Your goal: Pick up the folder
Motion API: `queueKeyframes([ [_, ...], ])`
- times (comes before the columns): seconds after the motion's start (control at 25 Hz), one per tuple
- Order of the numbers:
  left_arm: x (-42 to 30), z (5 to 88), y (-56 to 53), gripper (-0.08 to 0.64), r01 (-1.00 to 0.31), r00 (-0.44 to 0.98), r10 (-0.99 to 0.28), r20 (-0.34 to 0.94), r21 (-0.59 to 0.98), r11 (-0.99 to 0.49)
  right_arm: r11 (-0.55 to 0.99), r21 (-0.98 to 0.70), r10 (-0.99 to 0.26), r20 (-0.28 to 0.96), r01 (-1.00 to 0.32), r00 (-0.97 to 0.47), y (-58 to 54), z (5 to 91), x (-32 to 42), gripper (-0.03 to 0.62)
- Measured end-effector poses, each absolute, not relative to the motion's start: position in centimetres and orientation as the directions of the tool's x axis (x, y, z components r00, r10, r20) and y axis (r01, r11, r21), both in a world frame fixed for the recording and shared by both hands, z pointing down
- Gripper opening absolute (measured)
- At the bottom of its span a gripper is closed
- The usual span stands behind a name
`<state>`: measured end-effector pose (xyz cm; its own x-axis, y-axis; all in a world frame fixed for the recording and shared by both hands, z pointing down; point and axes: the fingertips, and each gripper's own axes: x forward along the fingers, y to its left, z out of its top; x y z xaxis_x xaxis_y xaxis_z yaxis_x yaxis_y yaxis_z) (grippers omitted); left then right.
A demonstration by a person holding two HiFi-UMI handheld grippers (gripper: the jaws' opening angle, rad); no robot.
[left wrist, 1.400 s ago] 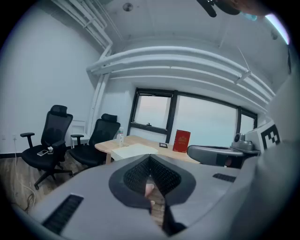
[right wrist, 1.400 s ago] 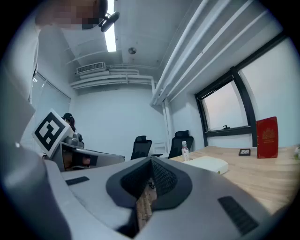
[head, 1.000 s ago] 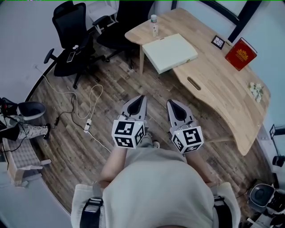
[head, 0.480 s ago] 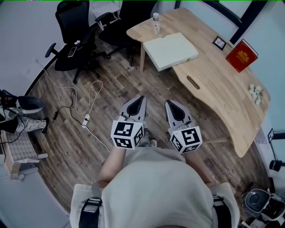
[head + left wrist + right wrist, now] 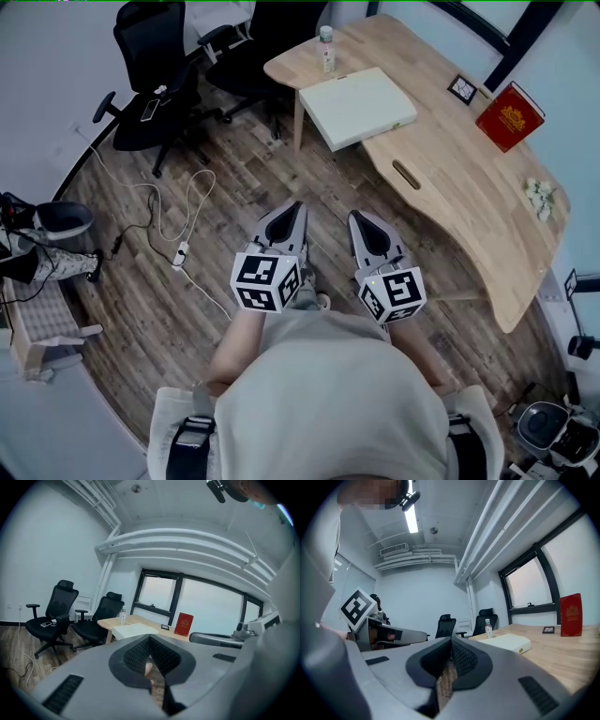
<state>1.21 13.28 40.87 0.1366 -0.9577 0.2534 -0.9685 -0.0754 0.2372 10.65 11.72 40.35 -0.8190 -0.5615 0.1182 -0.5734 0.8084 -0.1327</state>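
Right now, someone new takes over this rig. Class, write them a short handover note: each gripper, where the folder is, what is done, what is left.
Left gripper: fingers shut, nothing held.
Right gripper: fingers shut, nothing held.
Both are held side by side over the wooden floor, close to the person's body and short of the desk.
Folder: pale, lying flat near the desk's near end, untouched.
Done: nothing yet.
Left: step to the desk, open the fingers, grip the folder, probably at an edge, and lift it.
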Motion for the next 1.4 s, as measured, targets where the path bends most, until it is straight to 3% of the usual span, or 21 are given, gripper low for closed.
queueKeyframes([
  [1.4, -6.3, 42.7, -4.9, 0.020, -0.930, 0.313, -0.906, 0.285, 0.285, -0.232, 0.752, -0.102, -0.637, 0.140, -0.651, -0.758, -6.7, 39.3, 1.8, 0.018],
])
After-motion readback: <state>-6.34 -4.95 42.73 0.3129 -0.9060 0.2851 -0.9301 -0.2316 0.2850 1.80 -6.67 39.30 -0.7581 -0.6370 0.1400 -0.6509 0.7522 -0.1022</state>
